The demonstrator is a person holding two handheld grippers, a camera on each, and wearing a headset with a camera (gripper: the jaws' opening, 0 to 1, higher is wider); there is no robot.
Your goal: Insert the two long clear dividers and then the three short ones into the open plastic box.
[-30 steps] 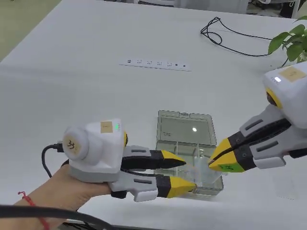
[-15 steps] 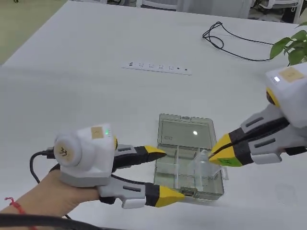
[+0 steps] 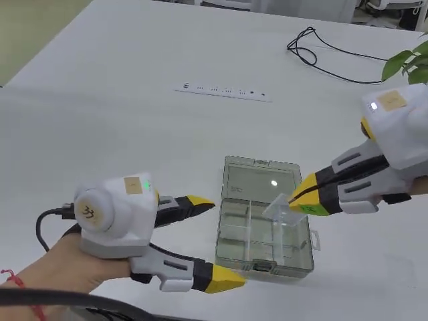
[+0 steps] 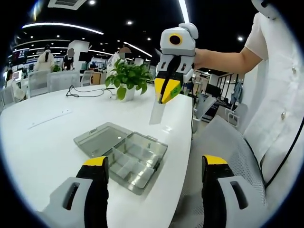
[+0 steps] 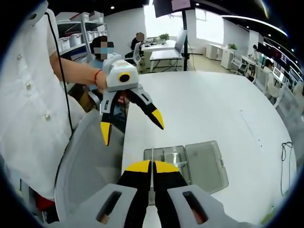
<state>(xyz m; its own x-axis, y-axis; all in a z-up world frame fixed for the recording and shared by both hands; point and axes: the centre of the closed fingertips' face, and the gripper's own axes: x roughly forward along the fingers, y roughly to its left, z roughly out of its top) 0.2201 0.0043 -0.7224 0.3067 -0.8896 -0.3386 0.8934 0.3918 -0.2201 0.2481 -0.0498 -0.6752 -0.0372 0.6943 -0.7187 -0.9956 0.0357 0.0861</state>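
Divider (image 3: 283, 209), clear and tilted, is pinched between the closed jaws of the right gripper (image 3: 301, 199), just above the open plastic box (image 3: 261, 179) toward its 3 o'clock edge. Left gripper (image 3: 223, 242), jaws spread wide, hovers at the box's 9 o'clock over the white table (image 3: 100, 100).

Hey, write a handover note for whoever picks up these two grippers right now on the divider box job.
Left gripper: open, empty, near the left front corner of the box.
Right gripper: shut on a clear divider, held tilted over the box's right half, not seated.
Box: open on the white table, lid lying flat behind it.
Done: some dividers stand inside and form compartments; exact count hard to tell.
Left: lower the held divider into its slots, then fit any that remain.
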